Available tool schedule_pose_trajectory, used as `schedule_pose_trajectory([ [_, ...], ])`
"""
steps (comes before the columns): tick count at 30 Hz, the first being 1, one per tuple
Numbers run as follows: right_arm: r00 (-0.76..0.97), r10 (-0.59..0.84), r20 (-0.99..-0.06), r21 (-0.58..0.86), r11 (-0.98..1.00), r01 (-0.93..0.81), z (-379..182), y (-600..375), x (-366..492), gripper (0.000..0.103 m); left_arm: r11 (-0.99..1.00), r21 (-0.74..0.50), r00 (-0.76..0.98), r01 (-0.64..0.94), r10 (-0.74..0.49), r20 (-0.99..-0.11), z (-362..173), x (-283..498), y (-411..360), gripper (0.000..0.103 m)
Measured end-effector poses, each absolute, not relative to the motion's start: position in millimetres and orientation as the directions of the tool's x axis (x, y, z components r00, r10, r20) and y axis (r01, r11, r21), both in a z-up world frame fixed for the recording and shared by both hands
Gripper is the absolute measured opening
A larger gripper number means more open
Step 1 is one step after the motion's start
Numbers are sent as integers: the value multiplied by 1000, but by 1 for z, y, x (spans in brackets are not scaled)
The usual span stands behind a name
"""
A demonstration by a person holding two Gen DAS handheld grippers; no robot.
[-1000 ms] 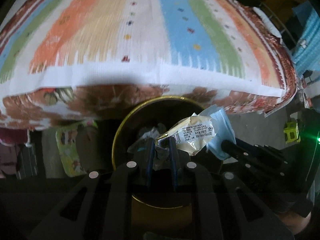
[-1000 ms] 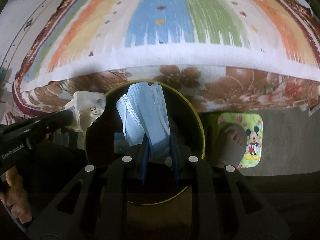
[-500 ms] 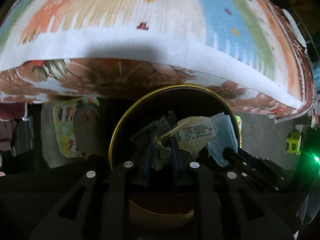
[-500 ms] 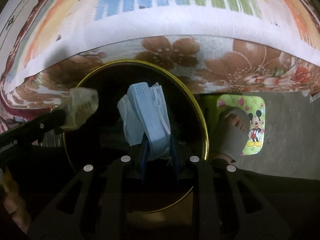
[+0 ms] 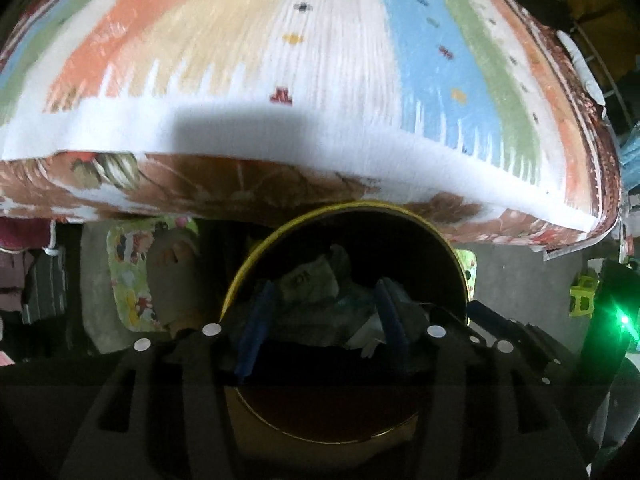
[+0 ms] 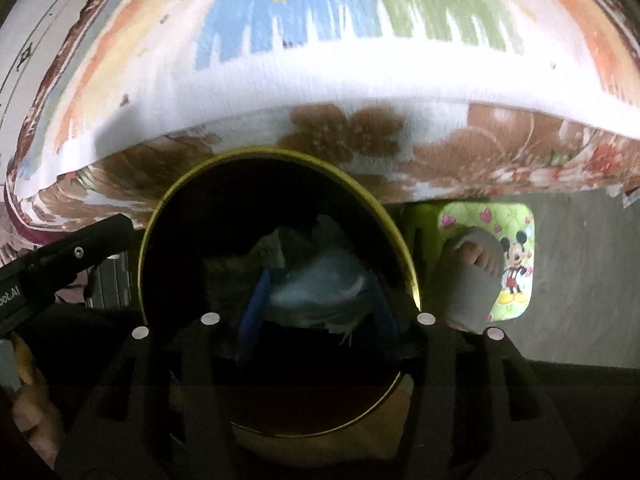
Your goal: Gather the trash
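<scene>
Over the gold-rimmed bin (image 5: 256, 256), both tools — left tool (image 5: 320, 320), right tool (image 6: 316, 312) — have just spread apart, gripping nothing; "bot.AI" shows.

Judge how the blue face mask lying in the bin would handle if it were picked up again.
Probably floppy: the face mask lies crumpled and folded over other trash inside the bin. Likely very light, being thin sheet. It should drape from a pinch rather than hold shape.
</scene>
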State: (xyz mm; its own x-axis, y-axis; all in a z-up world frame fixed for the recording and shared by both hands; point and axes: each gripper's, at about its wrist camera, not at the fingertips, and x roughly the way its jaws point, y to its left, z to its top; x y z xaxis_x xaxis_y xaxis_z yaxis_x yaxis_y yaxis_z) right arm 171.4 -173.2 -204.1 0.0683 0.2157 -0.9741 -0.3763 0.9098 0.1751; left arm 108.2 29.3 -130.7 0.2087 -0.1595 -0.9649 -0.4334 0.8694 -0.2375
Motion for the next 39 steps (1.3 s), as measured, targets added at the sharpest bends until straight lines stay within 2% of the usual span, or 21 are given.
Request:
schedule_pose_trajectory([
  [5,114,263,-958,202,901,-384,-179,-182,167,63,893,-221,254,-391,-127,-959,-109,97,32,65],
  [9,137,330,-934,241,864,-442,-145,-188,152,72,922,-224,303,-314,-127,-945,-82,83,29,75],
  [12,175,344,-922,222,844,-489,-122,-197,141,82,945,-185,341,-270,-86,-936,-65,72,28,87],
  [14,174,368,-913,238,829,-506,-110,-205,135,94,952,-188,363,-241,-91,-927,-57,64,28,98],
  [20,177,406,-896,259,805,-533,-95,-219,123,94,944,-225,353,-242,-130,-926,-60,52,30,97],
  [25,167,418,-893,273,799,-536,-100,-219,121,94,960,-169,389,-222,-72,-918,-57,47,23,97],
  [29,155,417,-896,275,794,-542,-103,-214,122,94,952,-200,398,-233,-94,-912,-57,46,27,97],
  [39,144,424,-894,280,781,-559,-107,-208,119,94,955,-174,403,-239,-66,-913,-58,47,24,97],
])
